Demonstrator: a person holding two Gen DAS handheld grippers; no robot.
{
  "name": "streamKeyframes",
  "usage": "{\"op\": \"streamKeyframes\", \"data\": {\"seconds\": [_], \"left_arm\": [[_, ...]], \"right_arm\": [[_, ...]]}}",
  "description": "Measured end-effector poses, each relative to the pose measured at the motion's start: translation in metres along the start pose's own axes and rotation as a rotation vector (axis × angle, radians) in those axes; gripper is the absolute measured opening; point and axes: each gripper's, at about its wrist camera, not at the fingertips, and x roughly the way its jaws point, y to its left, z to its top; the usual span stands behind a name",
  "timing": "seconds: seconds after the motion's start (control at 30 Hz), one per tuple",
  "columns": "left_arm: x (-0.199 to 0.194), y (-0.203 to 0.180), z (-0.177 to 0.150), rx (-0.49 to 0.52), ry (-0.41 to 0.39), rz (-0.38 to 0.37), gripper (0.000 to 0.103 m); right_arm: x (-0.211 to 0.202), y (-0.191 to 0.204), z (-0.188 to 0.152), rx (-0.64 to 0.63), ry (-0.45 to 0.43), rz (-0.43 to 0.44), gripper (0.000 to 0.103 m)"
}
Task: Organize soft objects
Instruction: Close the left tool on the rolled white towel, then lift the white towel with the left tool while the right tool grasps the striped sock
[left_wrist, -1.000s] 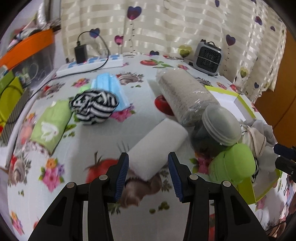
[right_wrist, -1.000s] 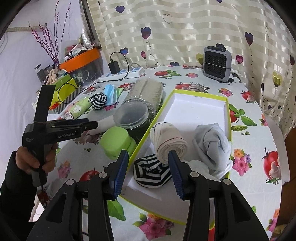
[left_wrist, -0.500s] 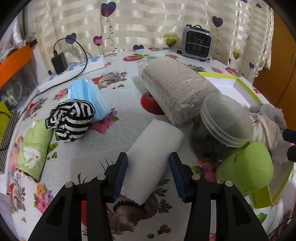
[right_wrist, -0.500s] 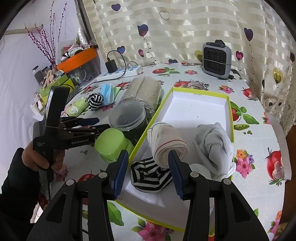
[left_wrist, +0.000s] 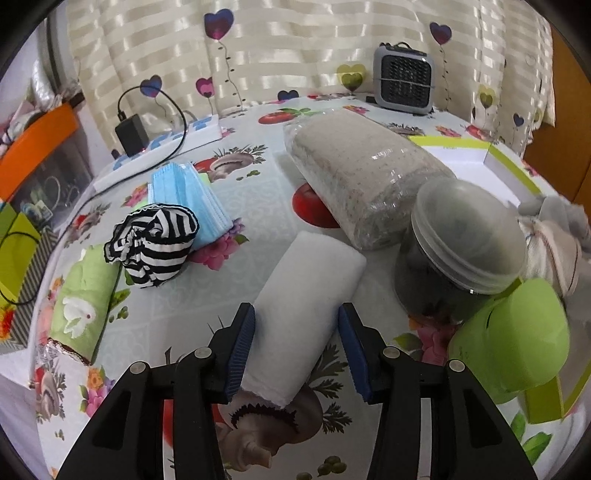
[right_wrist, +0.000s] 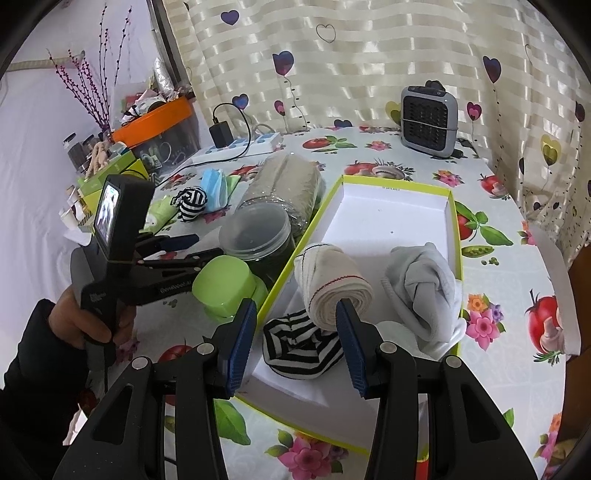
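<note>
The table (left_wrist: 258, 192) has a flowery cloth. On it sits the white box (right_wrist: 391, 206) with rolled socks (right_wrist: 332, 284) inside. The left gripper (left_wrist: 297, 347) has just been closing around the white towel roll (left_wrist: 306, 295), one pad touching. The right gripper (right_wrist: 295, 343) is spread wide over the box, holding nothing.

A home: heart-print curtain (right_wrist: 369, 66); fruit-patterned tablecloth (right_wrist: 491, 229); small heater (right_wrist: 428, 118)

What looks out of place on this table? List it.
Soft things still lie loose outside the box: a white roll between the left gripper's open jaws, a striped sock, masks and a green towel. The green cup lies tipped against the jar.
</note>
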Motion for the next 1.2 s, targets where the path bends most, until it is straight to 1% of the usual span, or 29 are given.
{"op": "streamKeyframes", "data": {"seconds": [0.07, 0.23, 0.37, 0.5, 0.63, 0.8, 0.97, 1.07, 1.2], "left_arm": [[-0.002, 0.001, -0.001, -0.007, 0.002, -0.005, 0.038], [-0.009, 0.005, -0.007, -0.036, 0.002, -0.015, 0.031], [-0.013, 0.013, -0.011, -0.096, -0.004, -0.031, 0.025], [-0.023, 0.021, -0.018, -0.14, -0.02, -0.048, 0.024], [-0.033, 0.027, -0.025, -0.17, -0.028, -0.041, 0.021], [-0.047, 0.034, -0.032, -0.212, -0.048, -0.049, 0.021], [-0.064, 0.043, -0.043, -0.283, -0.076, -0.068, 0.021], [-0.074, 0.049, -0.051, -0.323, -0.093, -0.074, 0.021], [-0.085, 0.056, -0.059, -0.361, -0.105, -0.061, 0.021]], "right_arm": [[-0.001, 0.001, -0.001, 0.001, -0.002, 0.001, 0.046], [-0.004, 0.005, -0.002, -0.005, -0.007, 0.01, 0.046], [-0.007, 0.007, -0.003, -0.012, -0.011, 0.014, 0.046], [-0.01, 0.007, -0.004, -0.012, -0.017, 0.015, 0.046], [-0.011, 0.006, -0.004, -0.006, -0.019, 0.015, 0.046], [-0.01, 0.008, -0.005, -0.01, -0.018, 0.024, 0.046], [-0.009, 0.009, -0.003, -0.009, -0.02, 0.031, 0.046], [-0.009, 0.013, 0.0, -0.018, -0.024, 0.038, 0.046], [-0.008, 0.025, 0.007, -0.049, -0.031, 0.055, 0.046]]}}
